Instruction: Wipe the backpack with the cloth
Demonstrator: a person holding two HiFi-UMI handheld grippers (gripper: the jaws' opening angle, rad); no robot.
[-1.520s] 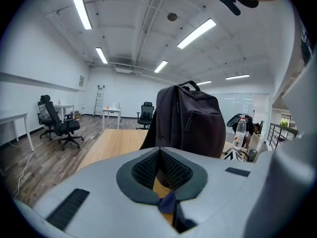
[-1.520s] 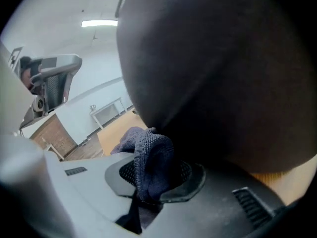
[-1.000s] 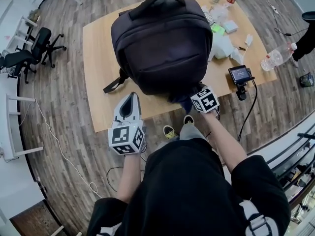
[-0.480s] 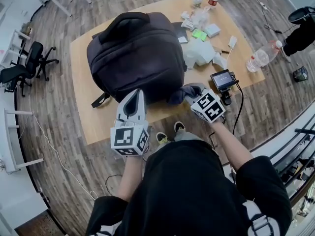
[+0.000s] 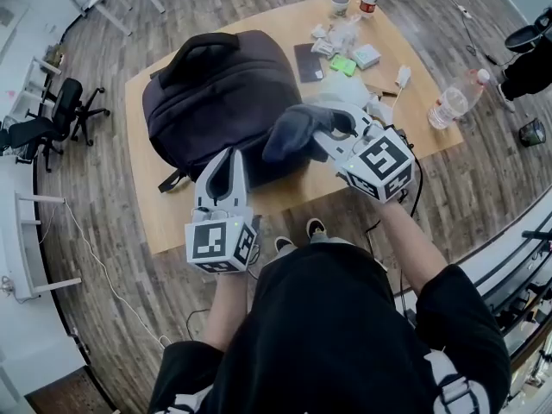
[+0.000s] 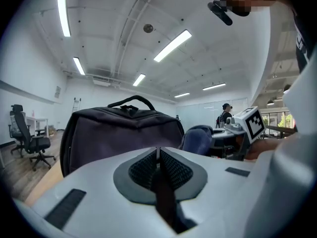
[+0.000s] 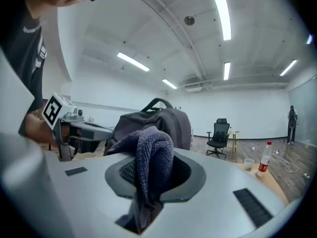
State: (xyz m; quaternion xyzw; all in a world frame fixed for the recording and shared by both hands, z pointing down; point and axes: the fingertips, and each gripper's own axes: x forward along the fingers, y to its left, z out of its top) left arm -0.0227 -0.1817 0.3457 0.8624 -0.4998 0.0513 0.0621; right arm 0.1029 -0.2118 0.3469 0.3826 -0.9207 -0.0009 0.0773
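A black backpack point(image 5: 220, 102) lies on the wooden table point(image 5: 138, 166), its handle toward the far left. In the left gripper view the backpack point(image 6: 124, 135) fills the middle; in the right gripper view the backpack point(image 7: 158, 123) shows behind the cloth. My right gripper point(image 5: 323, 132) is shut on a dark grey-blue cloth point(image 5: 293, 132), held above the backpack's near right edge. The cloth point(image 7: 148, 157) bunches between the jaws. My left gripper point(image 5: 226, 166) is shut and empty, at the backpack's near edge, pointing at it.
On the table's far right lie papers, a green note point(image 5: 348, 63), a cup point(image 5: 338, 3), two plastic bottles point(image 5: 453, 97) and a small camera on a cable. Office chairs point(image 5: 39, 119) stand at the left. A person stands at the far right edge point(image 5: 530, 59).
My right gripper has lifted with the cloth from the table's near edge up over the backpack's corner. The left gripper has moved forward to the backpack's near edge.
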